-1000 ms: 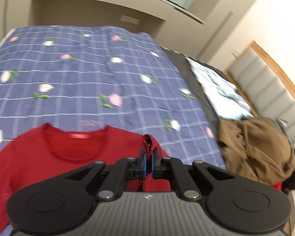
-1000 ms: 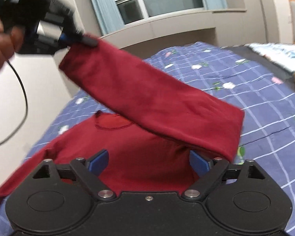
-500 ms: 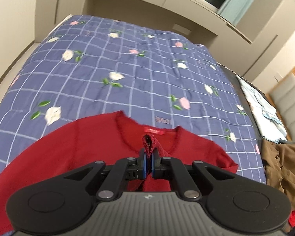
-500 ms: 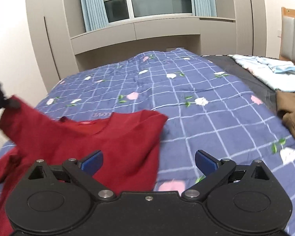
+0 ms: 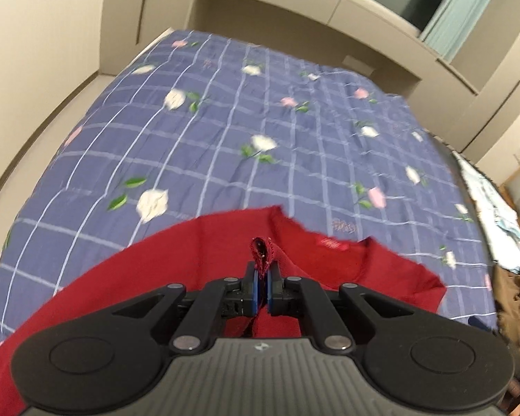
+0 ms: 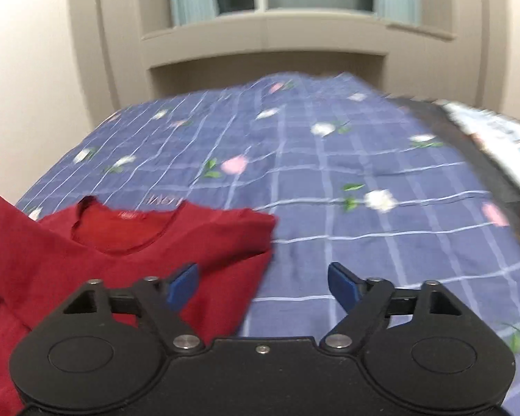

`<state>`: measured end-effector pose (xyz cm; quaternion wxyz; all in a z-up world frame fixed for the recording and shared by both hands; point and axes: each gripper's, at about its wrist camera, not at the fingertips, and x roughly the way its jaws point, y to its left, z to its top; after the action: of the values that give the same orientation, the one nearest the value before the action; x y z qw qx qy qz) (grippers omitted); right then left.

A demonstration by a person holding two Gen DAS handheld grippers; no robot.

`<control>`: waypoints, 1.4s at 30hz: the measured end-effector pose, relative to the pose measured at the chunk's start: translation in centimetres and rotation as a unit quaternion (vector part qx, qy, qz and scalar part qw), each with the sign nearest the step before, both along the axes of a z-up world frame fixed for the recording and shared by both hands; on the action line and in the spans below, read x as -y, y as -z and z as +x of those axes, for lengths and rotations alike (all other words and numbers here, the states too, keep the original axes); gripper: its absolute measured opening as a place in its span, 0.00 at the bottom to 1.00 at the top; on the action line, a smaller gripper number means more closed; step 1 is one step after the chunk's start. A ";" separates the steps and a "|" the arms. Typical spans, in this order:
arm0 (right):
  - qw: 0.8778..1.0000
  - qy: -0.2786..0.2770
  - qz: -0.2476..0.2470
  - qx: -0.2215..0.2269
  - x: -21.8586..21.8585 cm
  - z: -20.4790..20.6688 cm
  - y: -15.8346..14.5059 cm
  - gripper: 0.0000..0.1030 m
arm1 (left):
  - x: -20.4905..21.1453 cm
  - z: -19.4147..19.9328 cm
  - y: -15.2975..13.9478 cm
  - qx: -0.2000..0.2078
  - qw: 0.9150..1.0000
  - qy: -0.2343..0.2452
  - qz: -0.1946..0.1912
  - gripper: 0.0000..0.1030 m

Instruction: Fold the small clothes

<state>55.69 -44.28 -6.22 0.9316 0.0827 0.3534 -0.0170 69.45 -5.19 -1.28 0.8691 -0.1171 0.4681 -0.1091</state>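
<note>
On the bed, left claw (image 5: 262,279) pinches red shirt (image 5: 197,253) cuff (right claw (image 6: 262,282) gapes, empty).

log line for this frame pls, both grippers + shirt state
left gripper: shut on red shirt sleeve | right gripper: open, holding nothing | shirt: lying on blue floral bedspread, collar visible

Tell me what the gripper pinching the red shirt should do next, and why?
Probably lower the left gripper and let go. It is shut on a pinch of the red shirt, whose right side is already folded over the body on the blue floral bedspread. The right gripper is open and empty, so it can smooth afterwards.
</note>
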 end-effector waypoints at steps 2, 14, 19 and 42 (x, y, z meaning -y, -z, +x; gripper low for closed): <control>0.999 -0.021 0.020 -0.022 0.6 1.5 0.6 0.74 | -0.5 0.0 1.1 -0.002 1.000 -0.012 0.008 0.04; 0.995 -0.017 0.074 -0.066 1.2 4.2 2.1 0.06 | -2.2 -0.3 1.2 0.029 0.999 -0.028 0.007 0.04; 0.994 -0.012 0.069 -0.083 1.7 4.6 3.1 0.08 | -1.8 0.9 3.2 -0.010 0.999 -0.020 0.049 0.04; 0.988 -0.021 -0.151 -0.032 -1.1 5.4 4.5 0.75 | -3.3 3.0 9.4 -0.043 0.995 -0.030 0.080 0.10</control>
<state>61.10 -43.14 -10.68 0.9218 -0.0665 0.3783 -0.0533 72.40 -1.90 -10.66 0.8576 -0.0659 0.5086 -0.0402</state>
